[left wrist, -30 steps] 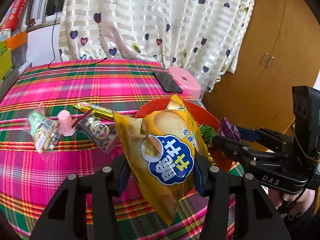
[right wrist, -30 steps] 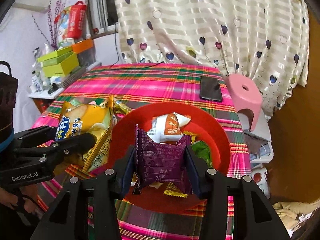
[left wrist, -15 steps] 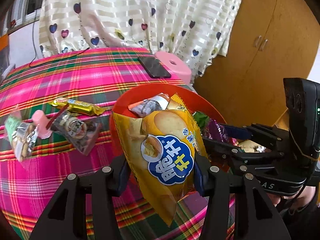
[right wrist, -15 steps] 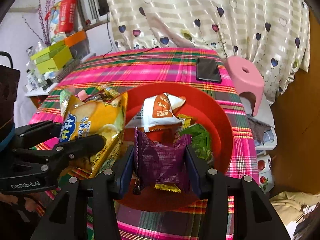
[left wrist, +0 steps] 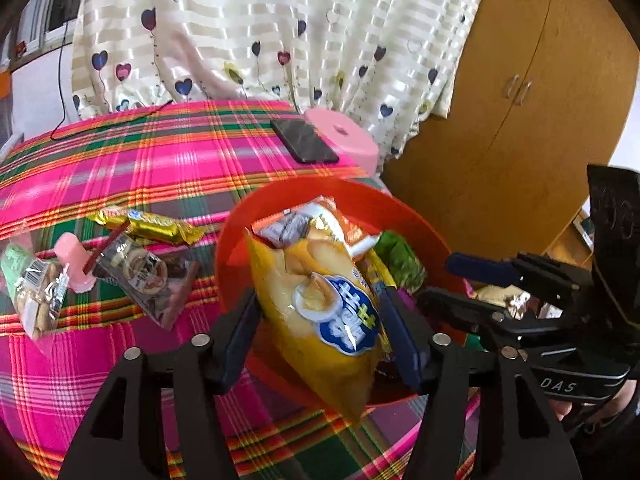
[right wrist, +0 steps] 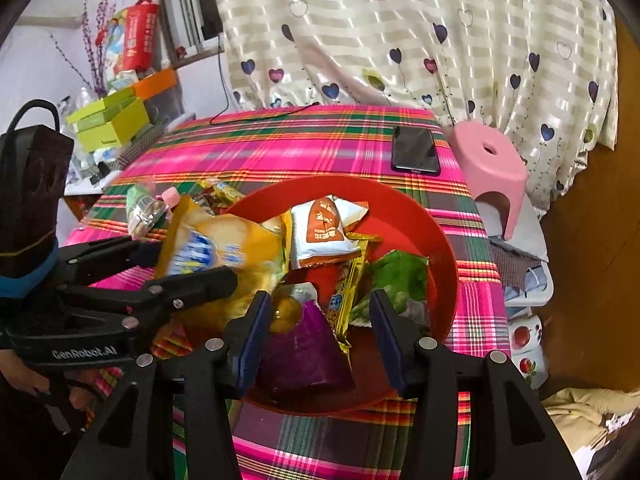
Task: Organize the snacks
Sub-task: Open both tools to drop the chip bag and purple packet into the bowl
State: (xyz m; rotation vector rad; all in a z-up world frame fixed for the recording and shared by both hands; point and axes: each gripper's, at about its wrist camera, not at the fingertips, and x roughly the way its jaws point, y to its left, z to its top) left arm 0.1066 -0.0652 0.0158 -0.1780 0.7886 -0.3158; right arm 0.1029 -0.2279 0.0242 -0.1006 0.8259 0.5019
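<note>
A red bowl (left wrist: 240,232) (right wrist: 440,248) sits on the plaid table and holds several snack packs. My left gripper (left wrist: 318,320) has its jaws spread, and a yellow chip bag (left wrist: 320,304) (right wrist: 216,248) hangs blurred between them over the bowl's near side. My right gripper (right wrist: 316,320) is open above the bowl; the purple pack (right wrist: 308,352) lies loose in the bowl between its fingers. A white-orange pack (right wrist: 324,232) and a green pack (right wrist: 396,280) also lie in the bowl.
Left of the bowl lie a gold bar (left wrist: 156,226), a clear cookie pack (left wrist: 144,276), a pink jelly cup (left wrist: 72,260) and a biscuit pack (left wrist: 36,296). A black phone (left wrist: 304,142) (right wrist: 414,150) lies at the far table edge. A pink stool (right wrist: 492,168) stands beyond.
Both grippers moved over the bowl. The right gripper opened and dropped the purple pack into the bowl. The left jaws widened and the chip bag is slipping down, blurred.
</note>
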